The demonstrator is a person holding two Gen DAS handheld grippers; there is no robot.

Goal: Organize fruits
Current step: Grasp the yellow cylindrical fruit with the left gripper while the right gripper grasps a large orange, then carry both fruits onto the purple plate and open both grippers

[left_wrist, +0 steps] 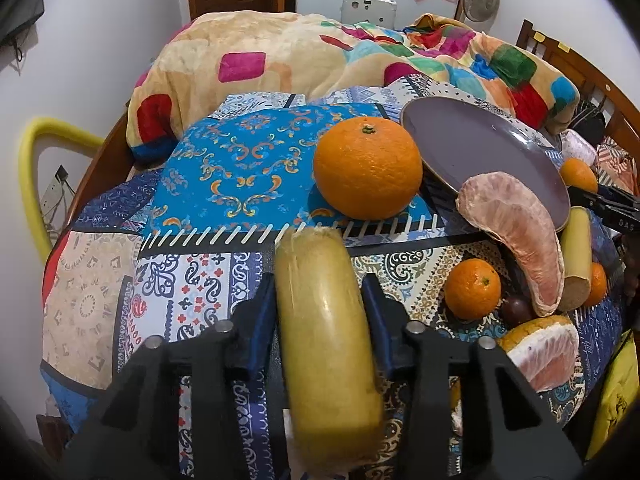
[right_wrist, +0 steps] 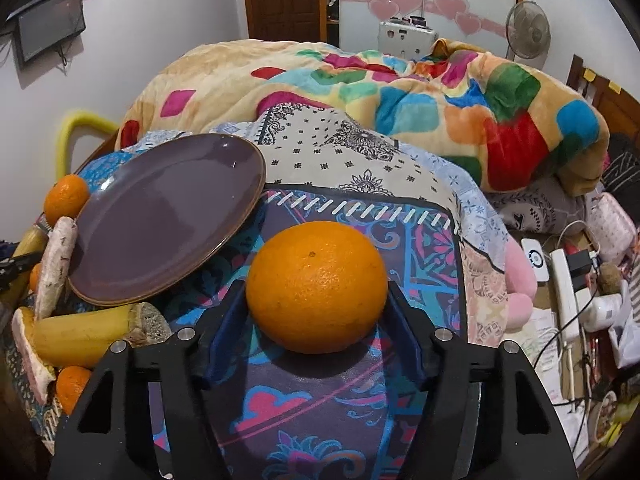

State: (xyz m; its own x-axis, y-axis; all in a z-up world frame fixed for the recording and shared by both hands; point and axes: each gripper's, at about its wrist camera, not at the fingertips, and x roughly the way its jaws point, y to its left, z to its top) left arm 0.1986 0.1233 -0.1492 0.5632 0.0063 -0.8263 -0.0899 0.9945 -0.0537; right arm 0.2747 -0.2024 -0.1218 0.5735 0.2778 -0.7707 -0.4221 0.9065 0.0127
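My left gripper [left_wrist: 320, 292] is shut on a yellow-green sugarcane piece [left_wrist: 324, 320] and holds it above the patterned bedsheet. A big orange [left_wrist: 368, 168] sits ahead of it beside a tilted purple plate [left_wrist: 480, 152]. To the right lie a pomelo segment [left_wrist: 516, 236], a small orange [left_wrist: 472, 288], another sugarcane piece [left_wrist: 576, 256] and a pomelo wedge [left_wrist: 544, 352]. My right gripper [right_wrist: 316, 304] is around another big orange [right_wrist: 316, 286], its blue pads touching both sides. The plate [right_wrist: 160, 220] lies to its left, with a sugarcane piece [right_wrist: 88, 336] and small oranges [right_wrist: 66, 200].
A colourful blanket [left_wrist: 320, 56] is heaped behind the fruit. A yellow chair back [left_wrist: 36, 168] stands at the left. A power strip and cables [right_wrist: 568, 292] lie at the right. A wooden headboard [left_wrist: 580, 68] runs along the right side.
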